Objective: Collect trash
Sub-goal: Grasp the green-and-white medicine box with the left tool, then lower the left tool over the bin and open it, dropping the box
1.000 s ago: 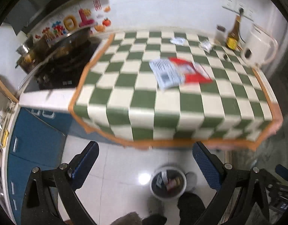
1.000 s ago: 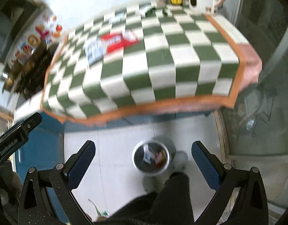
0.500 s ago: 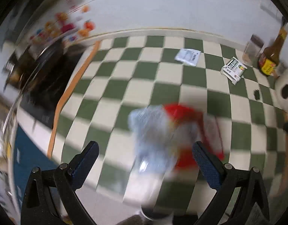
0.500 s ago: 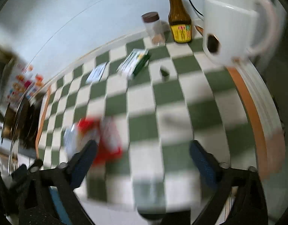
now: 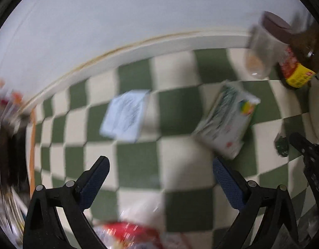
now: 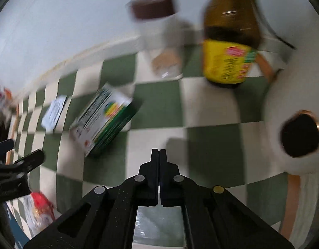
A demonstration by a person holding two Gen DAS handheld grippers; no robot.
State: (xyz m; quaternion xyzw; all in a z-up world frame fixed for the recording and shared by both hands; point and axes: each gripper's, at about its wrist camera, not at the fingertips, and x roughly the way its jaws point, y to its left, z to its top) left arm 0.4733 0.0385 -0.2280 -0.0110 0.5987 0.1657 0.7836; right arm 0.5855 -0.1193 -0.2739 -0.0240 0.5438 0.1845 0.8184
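Green-and-white checked cloth (image 5: 138, 161) fills both of your views, but only your right camera shows the white kettle (image 6: 294, 128) beside the brown bottle (image 6: 228, 41), while your left one looks more squarely onto the paper slip (image 5: 126, 116). Your left gripper (image 5: 159, 178) points steeply down with its jaws wide and empty, the green-and-white carton (image 5: 226, 122) just ahead to its right and a red wrapper (image 5: 128, 234) under it. Your right gripper (image 6: 158, 155) also tilts down, jaws pressed together on nothing, carton ahead-left.
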